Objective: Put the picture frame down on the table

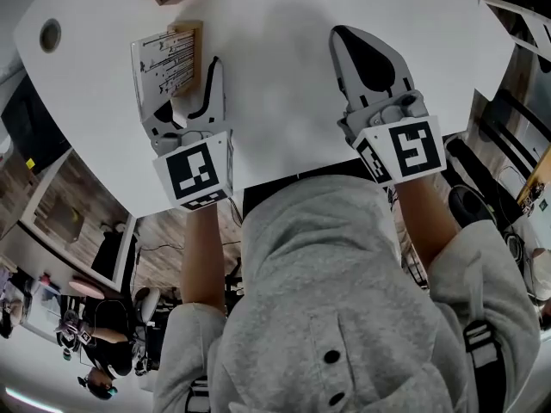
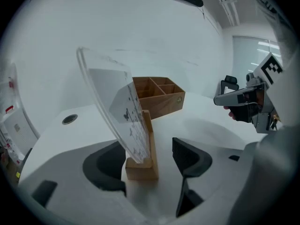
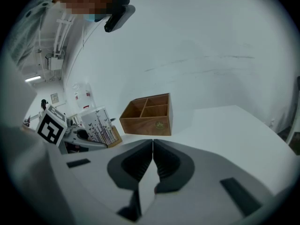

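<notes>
The picture frame (image 1: 168, 58), a clear printed panel leaning in a wooden base, stands on the white table (image 1: 275, 101) at the left. In the left gripper view the frame (image 2: 126, 111) rests between the jaws of my left gripper (image 2: 149, 150), which is open; the base stands beside the left pad, with a clear gap to the right one. From the head view the left gripper (image 1: 181, 84) sits around the frame. My right gripper (image 1: 357, 50) hovers over bare table to the right, shut with nothing in it (image 3: 153, 146).
A wooden compartment box (image 2: 157, 97) stands behind the frame, also seen in the right gripper view (image 3: 147, 114). A round cable hole (image 1: 50, 34) lies near the table's left edge. The table's near edge runs just under both grippers.
</notes>
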Available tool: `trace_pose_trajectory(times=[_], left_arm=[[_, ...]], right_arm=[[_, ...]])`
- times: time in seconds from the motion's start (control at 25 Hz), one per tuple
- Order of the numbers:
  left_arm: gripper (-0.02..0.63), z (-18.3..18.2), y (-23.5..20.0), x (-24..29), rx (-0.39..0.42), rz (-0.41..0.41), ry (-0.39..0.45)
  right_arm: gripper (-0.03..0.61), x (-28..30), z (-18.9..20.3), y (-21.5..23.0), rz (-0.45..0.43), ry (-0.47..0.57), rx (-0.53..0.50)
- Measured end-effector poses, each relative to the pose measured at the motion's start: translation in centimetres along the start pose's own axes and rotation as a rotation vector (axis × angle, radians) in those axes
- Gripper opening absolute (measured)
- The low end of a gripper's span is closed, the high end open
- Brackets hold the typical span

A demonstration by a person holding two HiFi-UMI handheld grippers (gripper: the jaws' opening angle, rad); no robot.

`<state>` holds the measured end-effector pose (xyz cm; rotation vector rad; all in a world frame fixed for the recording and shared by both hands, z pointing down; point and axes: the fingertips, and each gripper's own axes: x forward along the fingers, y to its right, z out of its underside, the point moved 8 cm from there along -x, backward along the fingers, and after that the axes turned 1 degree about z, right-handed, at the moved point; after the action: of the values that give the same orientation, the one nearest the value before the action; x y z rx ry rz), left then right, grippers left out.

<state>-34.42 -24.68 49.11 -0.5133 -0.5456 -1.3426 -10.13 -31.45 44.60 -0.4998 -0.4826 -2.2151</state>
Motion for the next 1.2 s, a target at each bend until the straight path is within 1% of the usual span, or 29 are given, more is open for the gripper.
trace_pose_trajectory(times=[0.12,0.16,0.24,0.52,0.64,0.84,1.0,1.16,1.2], left_arm=[[0.307,-2.6,6.2,-1.0,0.005,0.013,0.015],[0.308,-3.1,7.4,-1.2,0.009,0.021,0.023],[0.312,-3.4,8.2,-1.7,0.009,0.037,0.027],[0.325,-3.4,8.7,-3.7,-0.020,0.079,0.032],[0.333,-3.5,9.0,-4.9,-0.021,0.090,0.044],[0.334,-2.7,10.3,-7.3,-0.005,0.129,0.051],[0.334,-2.9,11.0,-10.0,0.002,0.133,0.090],[0.331,-3.7,11.5,-12.8,-0.015,0.114,0.161],[0.304,-4.0,11.7,-13.6,-0.021,0.104,0.196]], right_arm=[[0.026,-5.9,-1.3,4.8,0.027,0.040,-0.015],[0.026,-7.1,-1.6,5.7,0.034,0.048,-0.015],[0.026,-8.3,-2.1,6.2,0.046,0.059,-0.014],[0.026,-11.7,-3.8,4.8,0.111,0.109,-0.048],[0.026,-13.1,-4.9,3.8,0.124,0.147,-0.070],[0.026,-15.7,-5.5,2.1,0.140,0.192,-0.099],[0.026,-17.9,-5.5,0.6,0.140,0.217,-0.127],[0.026,-19.3,-5.2,-0.5,0.133,0.234,-0.115],[0.026,-19.7,-5.1,-0.5,0.135,0.237,-0.110]])
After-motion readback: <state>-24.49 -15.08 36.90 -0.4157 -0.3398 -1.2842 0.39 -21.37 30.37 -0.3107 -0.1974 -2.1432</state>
